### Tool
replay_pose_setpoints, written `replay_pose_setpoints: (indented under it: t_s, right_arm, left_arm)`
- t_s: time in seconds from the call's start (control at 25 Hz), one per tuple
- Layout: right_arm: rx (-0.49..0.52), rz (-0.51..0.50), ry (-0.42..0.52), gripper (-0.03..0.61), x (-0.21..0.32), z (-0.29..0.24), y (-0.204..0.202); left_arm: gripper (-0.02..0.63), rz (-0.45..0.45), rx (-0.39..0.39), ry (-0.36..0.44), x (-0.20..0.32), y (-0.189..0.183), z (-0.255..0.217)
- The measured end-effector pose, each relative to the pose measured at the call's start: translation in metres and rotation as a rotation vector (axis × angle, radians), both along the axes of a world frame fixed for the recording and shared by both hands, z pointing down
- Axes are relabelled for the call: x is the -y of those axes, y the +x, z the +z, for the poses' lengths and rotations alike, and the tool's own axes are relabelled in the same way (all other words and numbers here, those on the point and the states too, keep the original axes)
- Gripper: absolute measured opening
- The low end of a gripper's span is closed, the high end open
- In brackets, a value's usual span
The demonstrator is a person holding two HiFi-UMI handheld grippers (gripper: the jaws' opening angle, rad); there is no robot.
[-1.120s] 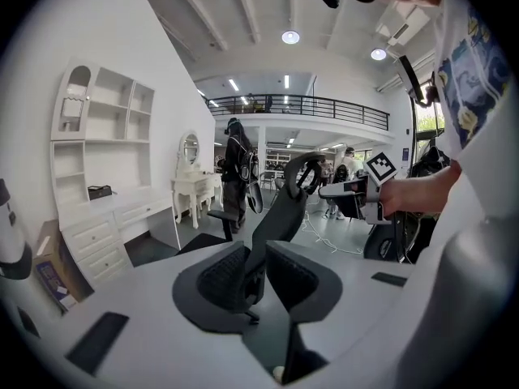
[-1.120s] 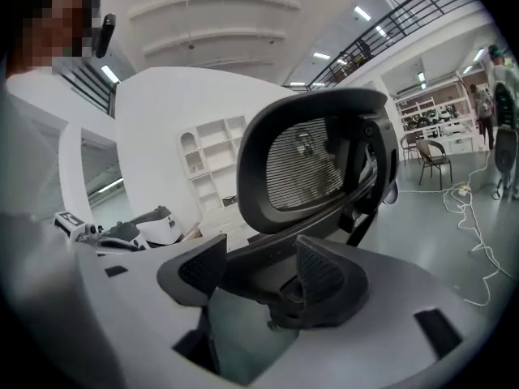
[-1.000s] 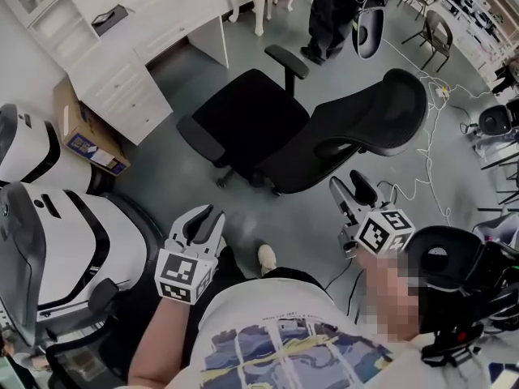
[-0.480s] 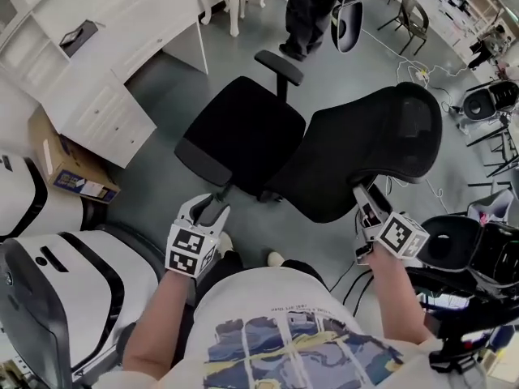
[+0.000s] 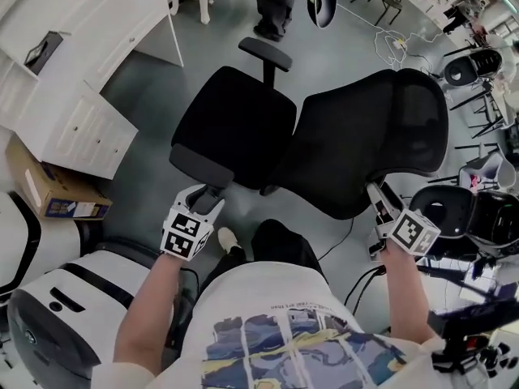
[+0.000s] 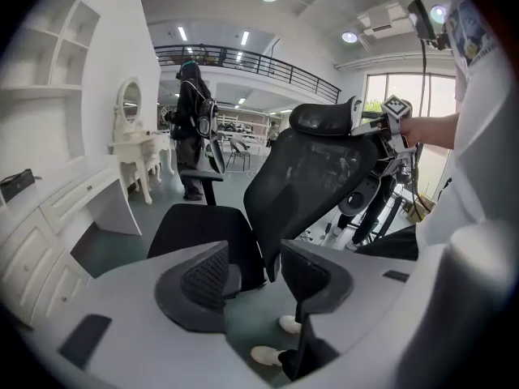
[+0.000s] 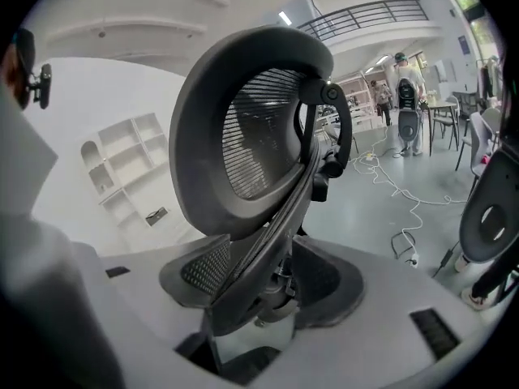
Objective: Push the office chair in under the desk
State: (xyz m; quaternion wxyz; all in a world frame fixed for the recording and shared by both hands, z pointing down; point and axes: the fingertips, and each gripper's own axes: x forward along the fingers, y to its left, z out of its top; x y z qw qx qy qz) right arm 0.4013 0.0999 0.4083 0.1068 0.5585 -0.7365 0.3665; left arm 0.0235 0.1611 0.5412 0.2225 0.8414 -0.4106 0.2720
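A black office chair stands on the grey floor, its seat point(image 5: 231, 124) toward the white desk point(image 5: 122, 31) and its mesh backrest point(image 5: 373, 132) toward me. My left gripper point(image 5: 203, 198) is just short of the near armrest point(image 5: 199, 165). Its jaws have just been opening and are open, with only floor between them point(image 6: 258, 275). My right gripper point(image 5: 378, 194) is at the backrest's lower edge. Its jaws have just been closing. The backrest's frame point(image 7: 280, 209) runs between them, close to the left pad, with a gap showing at the right pad.
A white drawer unit point(image 5: 77, 128) and a cardboard box point(image 5: 49, 191) sit left of the chair. A white and black machine point(image 5: 65, 322) is at my lower left. A person point(image 5: 272, 2) stands beyond the chair. Cables point(image 5: 389, 43) and other black chairs point(image 5: 478, 217) are at the right.
My left gripper has moved forward and down to the near armrest, and its jaws have parted. The right gripper has stayed at the backrest's edge and turned.
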Motion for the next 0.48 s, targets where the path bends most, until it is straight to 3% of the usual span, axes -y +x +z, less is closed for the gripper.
replay_pose_setpoints:
  t_s: [0.24, 0.48]
  right_arm:
    - [-0.007, 0.016, -0.041, 0.249, -0.008, -0.005, -0.002]
    - [0.036, -0.009, -0.096, 0.239, -0.011, 0.000, -0.007]
  left_arm:
    - [0.221, 0.113, 0.026, -0.035, 0.028, 0.002, 0.025]
    - [0.265, 0.251, 0.158, -0.144, 0.043, -0.003, 0.070]
